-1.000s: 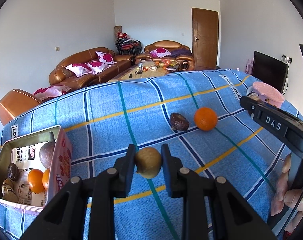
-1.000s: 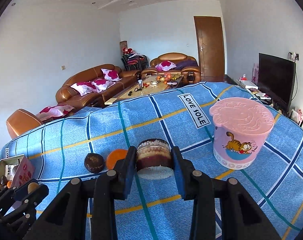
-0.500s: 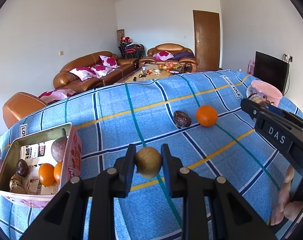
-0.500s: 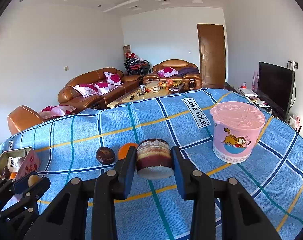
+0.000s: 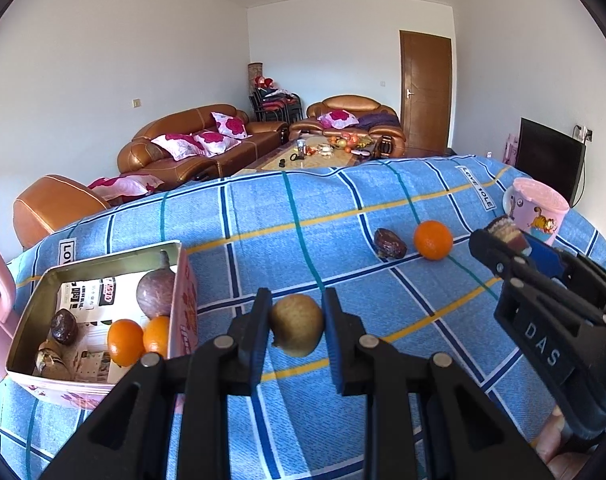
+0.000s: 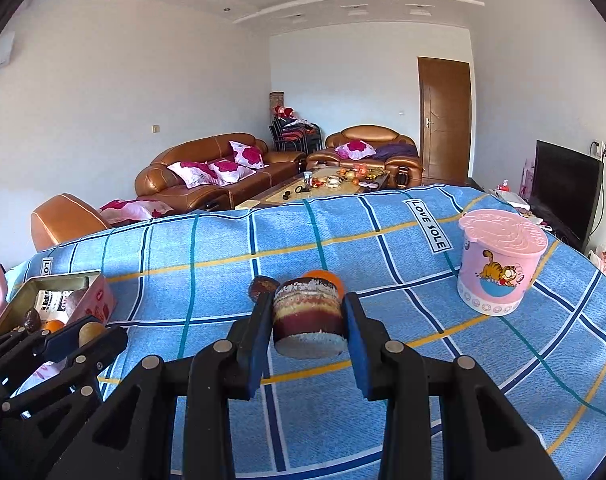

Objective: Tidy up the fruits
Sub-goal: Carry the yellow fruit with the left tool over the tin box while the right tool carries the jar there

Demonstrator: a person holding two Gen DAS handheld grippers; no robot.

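Two grips: you have both grippers loaded and nothing set down yet.
Left gripper (image 5: 297, 326): clamped on a round tan-brown fruit (image 5: 297, 325), low centre of the left view, above the blue checked cloth (image 5: 263, 224) and just right of the tin.
Right gripper (image 6: 309, 322): closed on a short layered brown-and-cream cylinder with a pale base (image 6: 307, 322), low centre of the right view; it may be a cake slice rather than a fruit, the view leaves this unclear.
Done: the open pink rectangular tin (image 5: 187, 300), lower left of the left view, already holds two oranges (image 5: 125, 342), a purple round fruit (image 5: 155, 295) and a few dark wrinkled pieces.
Left: one loose orange (image 5: 433, 240) and one dark wrinkled fruit (image 5: 389, 243) lie side by side on the cloth, right of centre.
Unused: the lidded pink cartoon tub (image 6: 499, 266) stands at the right.
Judgement: you are roughly halfway; both held items and two loose fruits remain.
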